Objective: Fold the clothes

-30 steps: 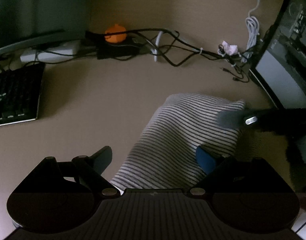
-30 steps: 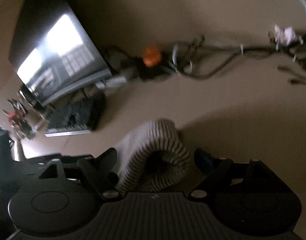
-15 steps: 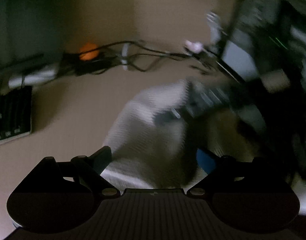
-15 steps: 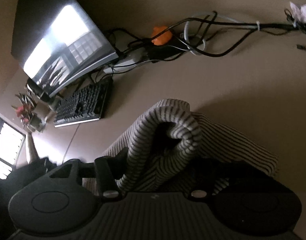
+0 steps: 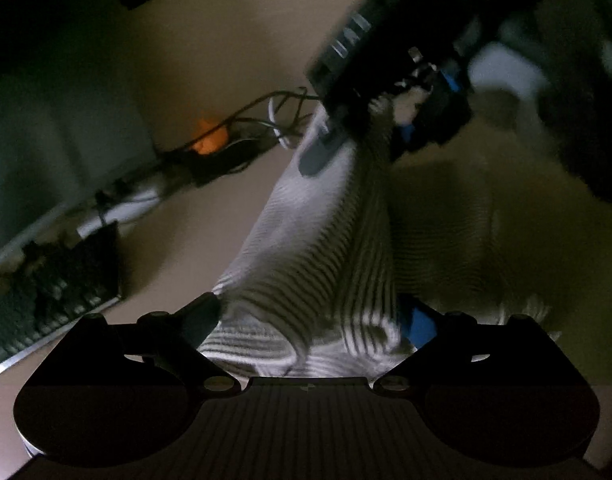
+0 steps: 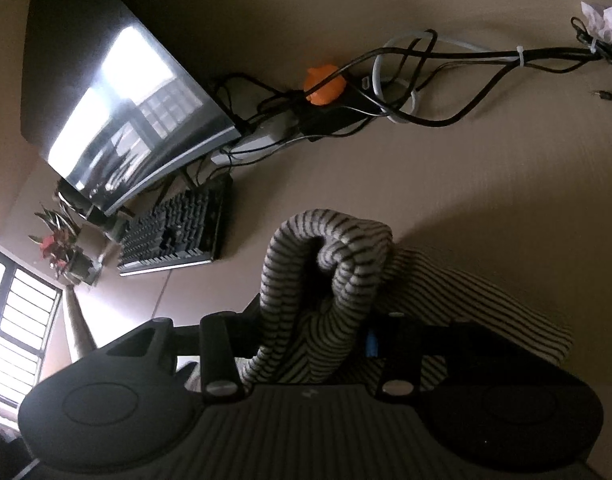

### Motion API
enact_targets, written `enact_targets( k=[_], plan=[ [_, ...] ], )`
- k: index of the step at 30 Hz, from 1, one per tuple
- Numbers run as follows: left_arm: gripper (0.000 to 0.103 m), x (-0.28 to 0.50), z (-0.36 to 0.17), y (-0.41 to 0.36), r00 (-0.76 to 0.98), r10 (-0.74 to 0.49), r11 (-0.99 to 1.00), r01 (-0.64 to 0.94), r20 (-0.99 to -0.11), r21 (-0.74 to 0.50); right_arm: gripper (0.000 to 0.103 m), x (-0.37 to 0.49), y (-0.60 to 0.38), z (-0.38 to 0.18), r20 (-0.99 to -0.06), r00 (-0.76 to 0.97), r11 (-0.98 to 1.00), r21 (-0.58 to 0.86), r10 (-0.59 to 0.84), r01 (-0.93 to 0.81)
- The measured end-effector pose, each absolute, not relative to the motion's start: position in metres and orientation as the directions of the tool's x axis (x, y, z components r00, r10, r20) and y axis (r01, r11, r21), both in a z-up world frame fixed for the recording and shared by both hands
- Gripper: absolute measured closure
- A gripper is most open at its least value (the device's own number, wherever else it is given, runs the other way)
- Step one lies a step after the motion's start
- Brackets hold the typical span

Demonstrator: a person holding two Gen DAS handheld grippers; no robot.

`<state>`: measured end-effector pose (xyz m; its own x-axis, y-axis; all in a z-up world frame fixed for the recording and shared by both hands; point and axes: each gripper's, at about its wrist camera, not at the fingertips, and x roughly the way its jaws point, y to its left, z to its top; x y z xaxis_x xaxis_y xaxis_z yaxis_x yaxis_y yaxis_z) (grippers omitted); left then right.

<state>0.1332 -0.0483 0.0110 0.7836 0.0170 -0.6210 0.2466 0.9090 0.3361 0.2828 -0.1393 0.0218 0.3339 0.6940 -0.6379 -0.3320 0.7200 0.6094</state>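
A white garment with thin dark stripes (image 5: 318, 264) hangs stretched between my two grippers above the tan desk (image 5: 209, 248). My left gripper (image 5: 312, 318) stands open, with the cloth's lower end bunched between its fingers. My right gripper (image 6: 312, 320) is shut on a bunched fold of the striped garment (image 6: 338, 264) and holds it up; it also shows in the left wrist view (image 5: 380, 120), blurred, at the cloth's top. The rest of the garment (image 6: 486, 304) trails behind to the right.
A black keyboard (image 6: 177, 228) lies at the left, below a monitor (image 6: 117, 112). An orange object (image 6: 324, 84) sits on a power strip among tangled cables (image 6: 446, 80) at the desk's back. A potted plant (image 6: 57, 244) stands by a window.
My right gripper has closed on the garment's far end and lifted it high off the desk. The cloth now stands up between the grippers. The left wrist view has tilted.
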Motion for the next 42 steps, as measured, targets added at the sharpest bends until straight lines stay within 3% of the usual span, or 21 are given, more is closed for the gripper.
enact_targets(
  k=[11,18,21,24,29,33,42],
  plan=[
    [0.006,0.148,0.003,-0.035,0.819,0.025,0.886,0.248,-0.574,0.393,0.058,0.286,-0.138,0.015,-0.666,0.319,0.738,0.591,0.675,-0.326],
    [0.052,0.158,0.012,-0.022,0.842,0.008,0.901,0.228,-0.54,0.368,0.058,0.292,-0.129,0.014,-0.66,0.308,0.728,0.603,0.685,-0.326],
    [0.059,0.165,0.02,-0.013,0.849,-0.005,0.912,0.22,-0.528,0.346,0.059,0.296,-0.121,0.015,-0.643,0.311,0.714,0.617,0.7,-0.331],
    [0.061,0.169,0.039,-0.01,0.868,-0.02,0.916,0.215,-0.497,0.339,0.06,0.298,-0.116,0.028,-0.607,0.347,0.699,0.621,0.715,-0.354],
    [0.061,0.156,0.082,-0.035,0.924,-0.101,0.87,0.262,-0.368,0.418,0.06,0.296,-0.138,0.069,-0.505,0.421,0.654,0.644,0.753,-0.398],
    [0.06,0.137,0.085,-0.064,0.921,-0.19,0.806,0.344,-0.341,0.482,0.06,0.277,-0.178,0.083,-0.488,0.457,0.662,0.634,0.744,-0.4],
    [0.06,0.114,0.041,-0.104,0.795,-0.337,0.672,0.578,-0.504,0.462,0.06,0.231,-0.227,0.031,-0.624,0.445,0.76,0.594,0.642,-0.264]
  ],
)
